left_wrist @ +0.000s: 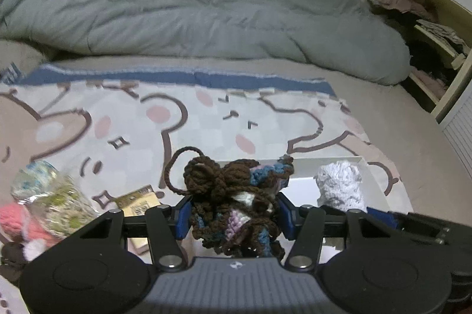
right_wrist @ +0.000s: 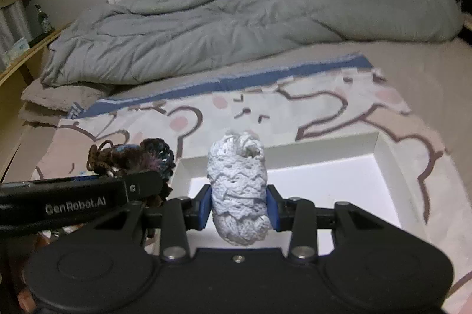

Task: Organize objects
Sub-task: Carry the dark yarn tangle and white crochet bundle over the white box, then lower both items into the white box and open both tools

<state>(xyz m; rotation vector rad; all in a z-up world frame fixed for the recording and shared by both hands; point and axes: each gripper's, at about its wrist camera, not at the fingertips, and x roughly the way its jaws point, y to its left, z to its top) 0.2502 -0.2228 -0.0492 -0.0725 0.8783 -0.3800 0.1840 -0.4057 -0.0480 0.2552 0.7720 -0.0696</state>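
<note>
Left gripper (left_wrist: 233, 218): fingers closed on a brown yarn bundle (left_wrist: 233, 196), mixed with blue, lilac and white strands. It is held around the middle; a loose loop trails off at upper left. Carried above the near-left edge of the box (left_wrist: 371, 175).

Right gripper (right_wrist: 239, 206): fingers closed on a white crochet roll (right_wrist: 237, 190), clamped across its lower half, standing upright between the pads. It hangs over the box's open white interior.

Handling, as judged: both pieces look light, soft and compressible. No risk of breakage. The pads sink into them, so slipping seems unlikely. The yarn bundle is loose; the trailing loop could snag on the fingers or the box wall. A hold on the dense core suits it best. The roll is firmer and holds its shape; a mid-body grip serves.

Box: white, shallow, apparently empty, lying on a cartoon-print blanket (left_wrist: 177, 119) on the bed.

Surroundings: a wrapped packet (left_wrist: 50, 196), a pink knitted item (left_wrist: 17, 221) and a small tan card (left_wrist: 138, 200) lie left of the box. A grey duvet (left_wrist: 191, 13) lies bunched well behind. Open shelves (left_wrist: 427, 33) stand at far right.

Obstructions: the two grippers sit close side by side and could bump. Nothing blocks the box opening.
</note>
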